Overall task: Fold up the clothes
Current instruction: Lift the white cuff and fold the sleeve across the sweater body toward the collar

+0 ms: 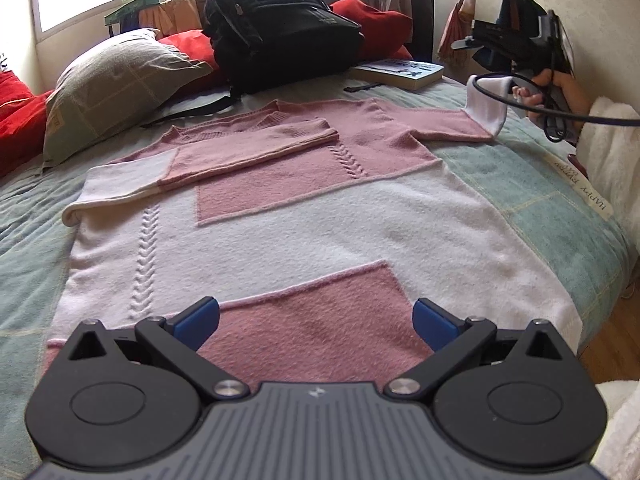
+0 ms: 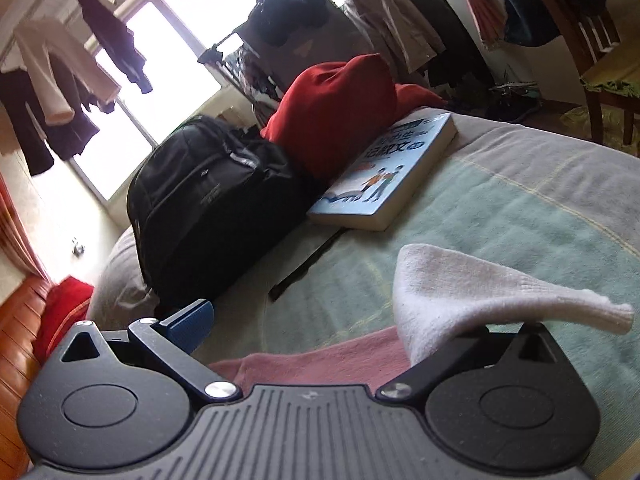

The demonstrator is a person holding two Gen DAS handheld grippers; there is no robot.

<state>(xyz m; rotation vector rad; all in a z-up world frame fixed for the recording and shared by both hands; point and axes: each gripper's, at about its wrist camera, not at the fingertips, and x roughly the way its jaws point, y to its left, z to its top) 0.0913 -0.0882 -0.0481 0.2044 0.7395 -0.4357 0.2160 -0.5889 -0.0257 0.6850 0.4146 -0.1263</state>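
Pink-and-white knit sweater (image 1: 280, 216) spread flat, front up, on a pale green bedspread (image 1: 520, 176). One sleeve (image 1: 224, 156) already folded across the chest; the other sleeve (image 1: 440, 120) stretched outward, its white cuff (image 1: 486, 100) lifted clear of the bedspread.

Left gripper (image 1: 316, 320) low over the pink hem panel, blue pads (image 1: 198, 322) spread wide apart, nothing between them.

Right gripper (image 2: 320, 320) at the raised cuff, held by a hand (image 1: 554, 92) in a fluffy white sleeve. In the right wrist view, jaws spread wide: left blue pad (image 2: 192, 324) bare, white cuff (image 2: 480, 296) draped over the opposite finger and hiding it. Not clamped; whether the fabric is merely resting there cannot be told.

Beyond the neckline: black backpack (image 1: 280, 20), blue-covered book (image 2: 384, 176) just beside it, red cushion (image 2: 340, 112) behind the book, grey-green pillow (image 1: 116, 84) to the left. Further back: window, clothes on hangers (image 2: 72, 80).
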